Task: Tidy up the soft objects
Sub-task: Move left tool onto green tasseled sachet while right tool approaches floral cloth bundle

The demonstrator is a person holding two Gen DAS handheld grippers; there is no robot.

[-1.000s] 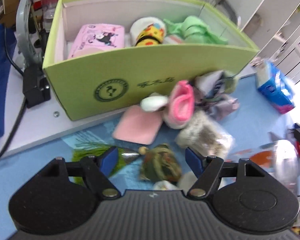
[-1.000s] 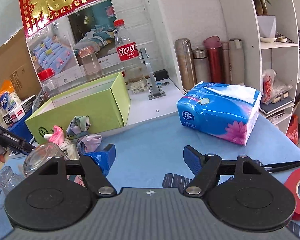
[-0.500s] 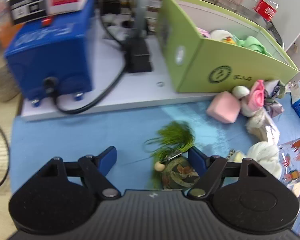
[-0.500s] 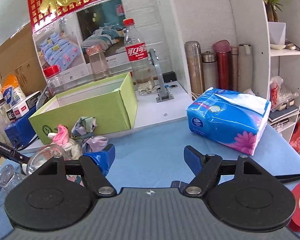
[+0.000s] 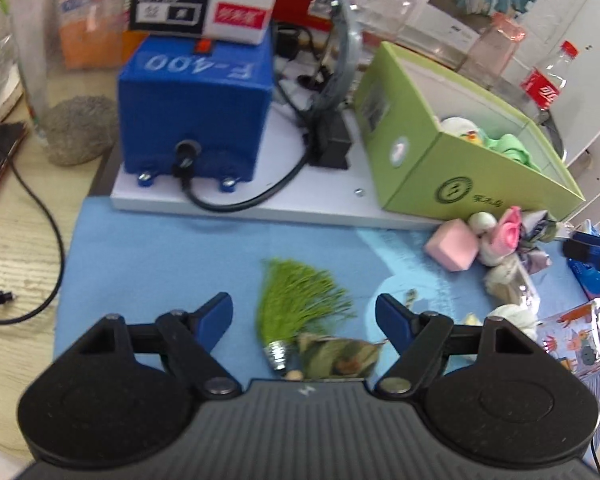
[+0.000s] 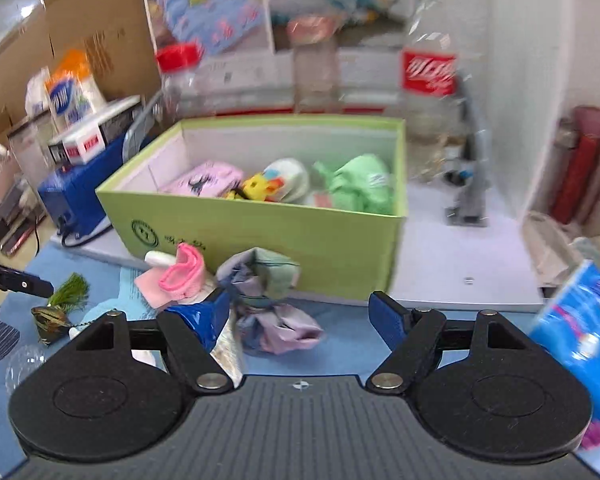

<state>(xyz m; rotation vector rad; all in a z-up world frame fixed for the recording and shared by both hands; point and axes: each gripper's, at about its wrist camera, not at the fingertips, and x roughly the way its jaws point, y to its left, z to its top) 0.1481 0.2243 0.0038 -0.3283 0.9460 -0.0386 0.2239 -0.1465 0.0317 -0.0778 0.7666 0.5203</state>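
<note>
bare blue mat (image 5: 172,248) left of the green tassel (image 5: 300,300); soft clutter crowds the green box (image 6: 260,240) front.

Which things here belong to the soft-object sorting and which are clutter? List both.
Job: green box, pink sock, crumpled cloth, pink sponge, green tassel sachet.

Clutter: blue machine, cola bottle, tissue pack, glass jar.
</note>
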